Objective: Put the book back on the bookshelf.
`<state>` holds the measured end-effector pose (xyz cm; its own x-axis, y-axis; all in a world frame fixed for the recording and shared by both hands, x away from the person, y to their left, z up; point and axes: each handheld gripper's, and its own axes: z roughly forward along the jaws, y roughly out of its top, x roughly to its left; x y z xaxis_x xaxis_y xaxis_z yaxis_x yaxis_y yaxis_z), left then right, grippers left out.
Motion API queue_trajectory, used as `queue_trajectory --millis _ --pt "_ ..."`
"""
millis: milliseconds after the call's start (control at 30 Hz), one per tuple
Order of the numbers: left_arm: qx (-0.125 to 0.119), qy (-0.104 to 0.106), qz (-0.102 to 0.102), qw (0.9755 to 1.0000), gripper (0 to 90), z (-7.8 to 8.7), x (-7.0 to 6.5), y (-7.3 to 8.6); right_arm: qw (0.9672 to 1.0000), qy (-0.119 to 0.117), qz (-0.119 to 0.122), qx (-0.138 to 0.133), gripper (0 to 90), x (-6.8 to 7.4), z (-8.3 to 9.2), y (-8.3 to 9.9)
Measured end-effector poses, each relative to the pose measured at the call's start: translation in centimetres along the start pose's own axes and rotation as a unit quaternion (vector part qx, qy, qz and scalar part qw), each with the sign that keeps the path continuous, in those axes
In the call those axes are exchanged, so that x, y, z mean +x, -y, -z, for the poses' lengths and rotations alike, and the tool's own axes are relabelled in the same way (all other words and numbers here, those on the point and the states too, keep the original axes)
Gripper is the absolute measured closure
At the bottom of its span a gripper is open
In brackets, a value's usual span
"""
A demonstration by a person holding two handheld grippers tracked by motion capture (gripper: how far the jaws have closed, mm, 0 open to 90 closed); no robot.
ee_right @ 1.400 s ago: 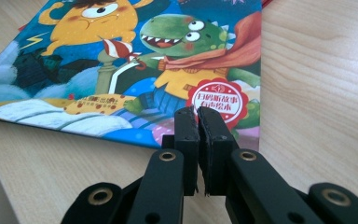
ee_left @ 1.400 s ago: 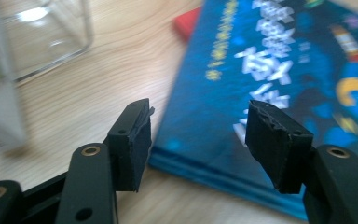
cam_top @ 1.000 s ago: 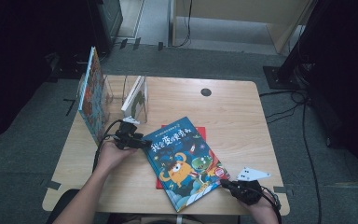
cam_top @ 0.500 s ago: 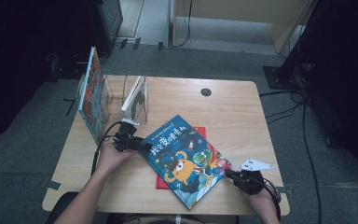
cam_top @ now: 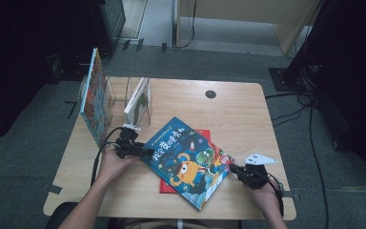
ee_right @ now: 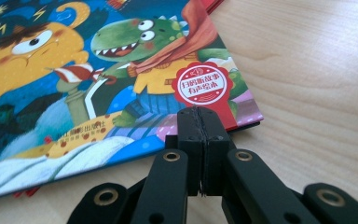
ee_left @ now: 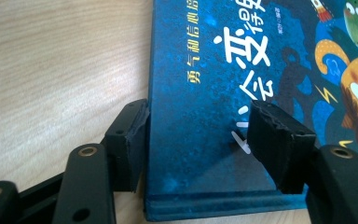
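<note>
On the wooden table point(cam_top: 233, 114), nearer the person than the clear rack point(cam_top: 119, 90) and off to its right: one blue picture book point(cam_top: 187, 161), hardback, cover up. Lies flat and askew on a thinner red book point(cam_top: 204, 135), which peeps out at the edge facing the rack's side and at the opposite near edge.

Handling, as judged: stiff boards, moderate weight, glossy cover likely slippery under hard pads; not fragile, though corners prone to denting. Broad and flat, so awkward to lift from above. Best taken by an edge or corner, one jaw under the board and one over it, or slid across the red book until an edge overhangs.

Orientation: long axis diagonal, from the end closest to the rack down to the end farthest from it. Title end toward the rack; dinosaur and red seal at the far end.

Left gripper point(cam_top: 145, 151): at the book's corner closest to the rack's near side. Jaws well apart, astride that corner point(ee_left: 205, 154), one pad against the side edge, the other over the cover; no clamp evident.

Right gripper point(cam_top: 233, 168): at the corner farthest from the rack. Jaws pressed together, nothing between them, tips just at the seal corner point(ee_right: 200, 114).

Also in the rack: one upright book point(cam_top: 138, 100).
</note>
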<state>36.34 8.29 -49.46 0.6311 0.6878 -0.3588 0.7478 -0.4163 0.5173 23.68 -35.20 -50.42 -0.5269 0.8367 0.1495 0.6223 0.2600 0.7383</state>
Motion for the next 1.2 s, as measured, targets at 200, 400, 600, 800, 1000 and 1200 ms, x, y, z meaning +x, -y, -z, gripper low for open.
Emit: queue_trajectory --millis 200,400,600,800,1000,1200 --pt "0.004 0.000 0.005 1.0000 39.7 0.2 -0.4 0.4 1.0000 0.000 -0.007 -0.003 89.4 -0.9 -0.7 -0.7" --pt "0.001 -0.001 0.014 0.9999 39.1 0.3 -0.7 0.8 1.0000 0.004 -0.005 -0.004 89.4 -1.4 -1.3 -1.4" --pt "0.001 -0.004 0.019 0.9998 38.6 0.4 -1.2 1.2 0.9999 0.005 -0.008 -0.007 89.4 -2.1 -2.1 -2.1" --pt "-0.019 -0.001 0.033 0.9993 41.4 0.9 -0.9 1.6 1.0000 0.006 -0.007 -0.003 89.4 -2.5 -3.0 -2.8" --pt "-0.014 -0.009 0.040 0.9991 40.7 0.9 -0.9 2.1 1.0000 0.006 0.000 -0.003 89.5 -2.5 -3.6 -3.4" --pt "-0.022 -0.020 0.044 0.9986 42.8 1.2 -0.6 2.4 1.0000 0.002 0.001 -0.006 89.3 -2.8 -4.7 -4.3"
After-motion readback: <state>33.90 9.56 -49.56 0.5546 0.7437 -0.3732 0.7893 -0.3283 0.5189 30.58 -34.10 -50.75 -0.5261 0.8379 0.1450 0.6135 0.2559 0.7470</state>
